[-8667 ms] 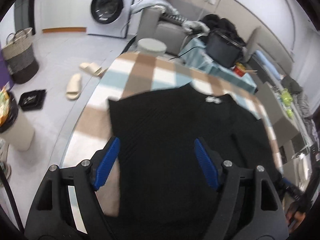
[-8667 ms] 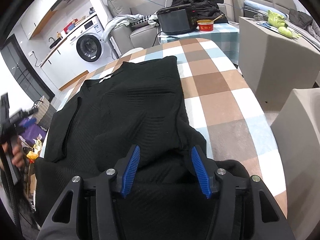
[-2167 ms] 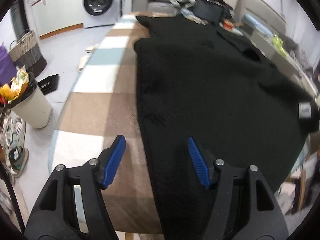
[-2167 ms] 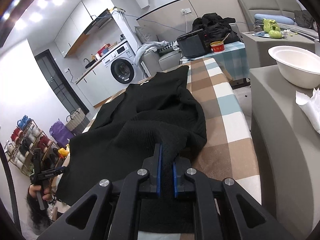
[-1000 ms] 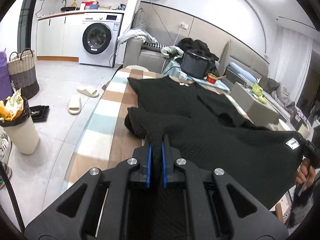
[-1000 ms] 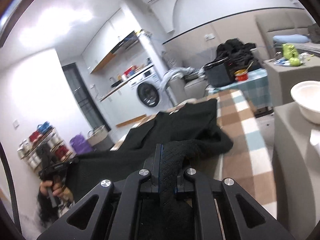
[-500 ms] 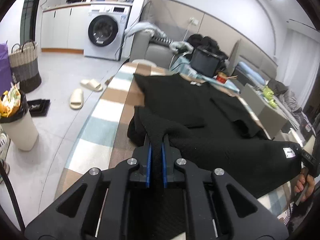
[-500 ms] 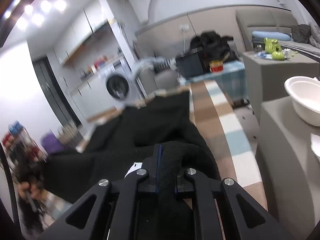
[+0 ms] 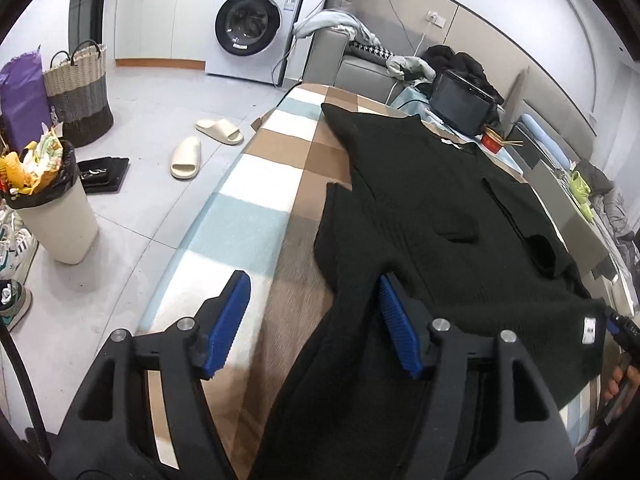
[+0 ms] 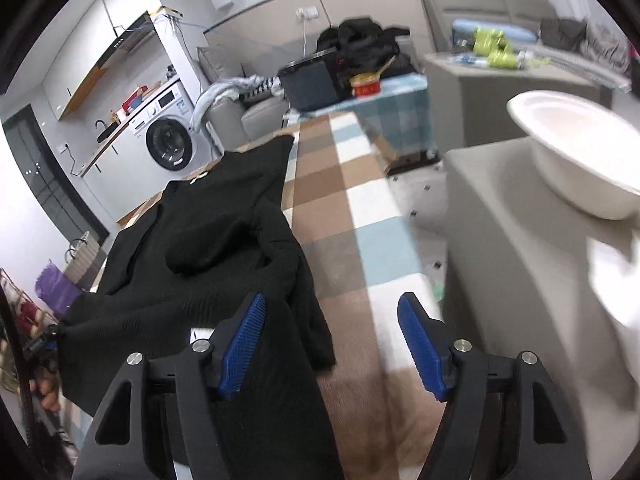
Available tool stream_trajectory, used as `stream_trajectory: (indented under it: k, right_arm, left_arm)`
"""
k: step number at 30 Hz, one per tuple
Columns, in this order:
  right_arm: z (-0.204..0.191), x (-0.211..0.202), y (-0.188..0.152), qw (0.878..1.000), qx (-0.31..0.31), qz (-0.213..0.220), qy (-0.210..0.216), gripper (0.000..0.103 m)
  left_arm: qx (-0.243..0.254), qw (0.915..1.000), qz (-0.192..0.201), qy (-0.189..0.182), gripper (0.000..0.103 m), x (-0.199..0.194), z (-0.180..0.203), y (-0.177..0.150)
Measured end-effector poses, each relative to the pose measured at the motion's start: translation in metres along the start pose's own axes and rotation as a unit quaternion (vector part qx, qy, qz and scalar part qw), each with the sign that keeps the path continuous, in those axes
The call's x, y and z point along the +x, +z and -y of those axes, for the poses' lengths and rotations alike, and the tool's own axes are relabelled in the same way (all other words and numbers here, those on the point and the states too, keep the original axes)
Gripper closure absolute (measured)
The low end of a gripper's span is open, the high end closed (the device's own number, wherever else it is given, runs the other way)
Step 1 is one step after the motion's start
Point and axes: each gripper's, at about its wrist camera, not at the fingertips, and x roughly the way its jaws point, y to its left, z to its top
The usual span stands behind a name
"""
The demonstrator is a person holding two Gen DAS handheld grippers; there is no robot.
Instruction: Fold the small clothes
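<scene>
While jaws open, sweater point(image 9: 432, 208) lies below both.

We tilt both grippers downward: our left gripper point(image 9: 314, 322) and right gripper point(image 10: 331, 346) point toward twelve o'clock, their jaws opening, blue pads pressing nothing.

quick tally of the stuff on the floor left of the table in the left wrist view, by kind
slippers: 2
woven basket: 1
purple bag: 1
bin with a black liner: 1
black tray: 1
washing machine: 1
total: 7; shoes at the left edge are cut off, not counted
</scene>
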Motion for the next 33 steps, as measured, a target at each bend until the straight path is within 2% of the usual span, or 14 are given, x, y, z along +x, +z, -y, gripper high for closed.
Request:
stream_trajectory:
  k: [3, 7, 9, 10, 11, 13, 14, 18, 23, 26, 33]
  right_arm:
    - [-0.005, 0.019, 0.011, 1.000, 0.005, -0.018, 0.017, 0.033]
    - [-0.017, 0.039, 0.018, 0.999, -0.011, -0.039, 0.014, 0.033]
    - [-0.025, 0.048, 0.020, 0.999, -0.031, -0.044, 0.011, 0.037]
    - [-0.029, 0.052, 0.021, 0.998, -0.043, -0.047, 0.008, 0.041]
    - [-0.032, 0.054, 0.021, 0.997, -0.051, -0.050, 0.006, 0.050]
    - [-0.041, 0.062, 0.020, 0.995, -0.080, -0.067, 0.007, 0.066]
    - [-0.046, 0.064, 0.018, 0.993, -0.096, -0.070, 0.001, 0.070]
    - [-0.059, 0.065, 0.009, 0.987, -0.143, -0.072, -0.011, 0.077]
    - [-0.063, 0.058, -0.004, 0.986, -0.149, -0.074, -0.002, 0.080]
    - [-0.063, 0.049, -0.014, 0.987, -0.145, -0.074, 0.006, 0.080]
    - [-0.073, 0.024, -0.045, 0.984, -0.161, -0.072, 0.014, 0.080]
  left_arm:
    - [0.003, 0.9999, -0.009, -0.001, 0.040, 0.018, 0.011, 0.012]
    - [0.015, 0.9996, -0.022, -0.004, 0.040, 0.045, 0.026, 0.027]
    - [0.018, 0.9990, -0.038, -0.010, 0.040, 0.061, 0.032, 0.034]
    - [0.020, 0.9986, -0.048, -0.014, 0.042, 0.067, 0.035, 0.035]
    - [0.024, 0.9977, -0.061, -0.018, 0.050, 0.074, 0.039, 0.035]
    - [0.042, 0.9968, -0.069, -0.002, 0.057, 0.082, 0.046, 0.034]
    - [0.058, 0.9964, -0.062, 0.006, 0.065, 0.083, 0.050, 0.032]
    - [0.087, 0.9942, -0.063, 0.010, 0.075, 0.082, 0.056, 0.026]
    - [0.084, 0.9941, -0.069, -0.003, 0.079, 0.071, 0.050, 0.014]
    - [0.097, 0.9932, -0.063, 0.001, 0.084, 0.058, 0.046, 0.000]
    - [0.104, 0.9928, -0.060, -0.002, 0.084, 0.028, 0.039, -0.028]
